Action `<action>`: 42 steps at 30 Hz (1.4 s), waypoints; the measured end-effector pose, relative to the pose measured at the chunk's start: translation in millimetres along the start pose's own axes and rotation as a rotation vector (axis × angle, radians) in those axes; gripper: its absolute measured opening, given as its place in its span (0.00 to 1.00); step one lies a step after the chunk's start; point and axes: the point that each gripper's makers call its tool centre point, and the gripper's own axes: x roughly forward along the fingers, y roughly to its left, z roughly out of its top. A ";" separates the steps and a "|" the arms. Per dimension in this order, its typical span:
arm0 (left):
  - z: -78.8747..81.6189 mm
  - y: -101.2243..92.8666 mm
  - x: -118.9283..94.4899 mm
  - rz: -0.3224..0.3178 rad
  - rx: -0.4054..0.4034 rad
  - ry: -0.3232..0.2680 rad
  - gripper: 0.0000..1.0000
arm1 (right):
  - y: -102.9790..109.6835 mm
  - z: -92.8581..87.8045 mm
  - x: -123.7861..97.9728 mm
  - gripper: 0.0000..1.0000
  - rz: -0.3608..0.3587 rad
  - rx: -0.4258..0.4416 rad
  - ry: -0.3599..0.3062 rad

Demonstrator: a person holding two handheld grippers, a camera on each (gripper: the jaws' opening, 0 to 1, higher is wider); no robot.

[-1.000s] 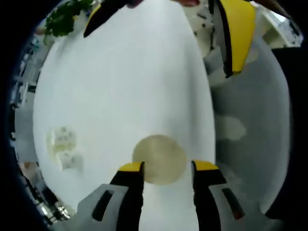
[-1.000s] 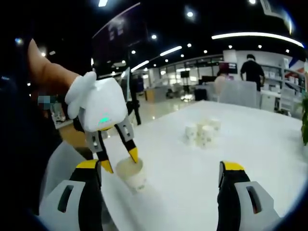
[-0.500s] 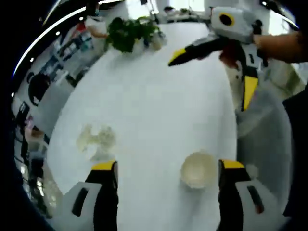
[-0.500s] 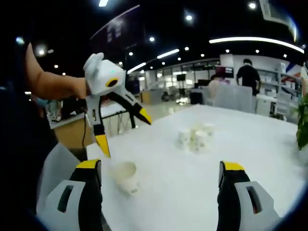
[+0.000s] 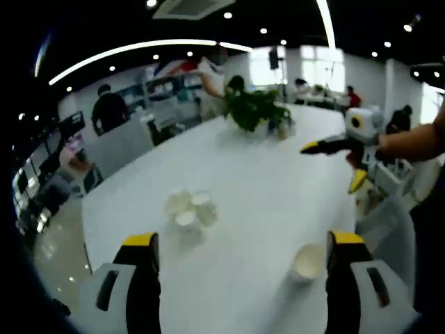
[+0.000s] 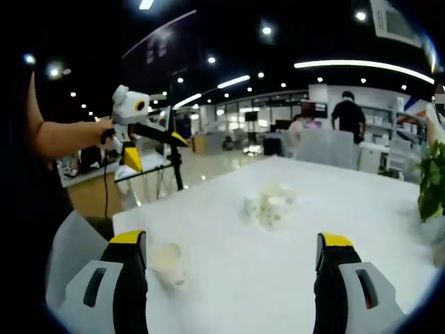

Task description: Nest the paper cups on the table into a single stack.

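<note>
A single paper cup (image 5: 306, 261) stands upright on the white table (image 5: 250, 181), just inside my left gripper's (image 5: 245, 254) right jaw; that gripper is open with nothing held. A cluster of several white paper cups (image 5: 189, 209) sits mid-table ahead of it. In the right gripper view the single cup (image 6: 167, 263) stands beside the left jaw of my open right gripper (image 6: 233, 254), and the cup cluster (image 6: 268, 204) lies farther ahead. The left gripper (image 6: 149, 142) hangs open in the air at the left; the right gripper (image 5: 341, 161) hovers open at the right of the left gripper view.
A potted green plant (image 5: 256, 110) stands at the table's far end, also seen as leaves (image 6: 432, 182) at the right edge. A person's forearm (image 6: 59, 138) holds the left gripper. People and chairs stand beyond the table. A grey chair back (image 5: 382, 229) is near the table edge.
The left gripper has let go of the single cup, opened wide and lifted up and away from it. The right gripper stays open and nearly still.
</note>
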 end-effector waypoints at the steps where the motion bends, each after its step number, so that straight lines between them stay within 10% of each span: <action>1: -3.1 2.2 -3.0 0.009 -0.013 -0.004 1.00 | -0.3 0.2 0.2 1.00 -0.002 0.000 -0.001; 11: -31.9 18.0 -28.3 0.093 -0.088 -0.180 0.99 | -14.8 -4.3 4.6 1.00 -0.065 -0.025 -0.012; 23: -78.8 28.9 -36.8 0.207 -0.140 -0.177 0.99 | -15.1 -18.5 10.3 1.00 -0.060 -0.046 0.031; 42: -100.1 29.4 -38.2 0.211 -0.202 -0.245 0.99 | -21.9 -25.6 16.8 1.00 -0.093 -0.087 0.004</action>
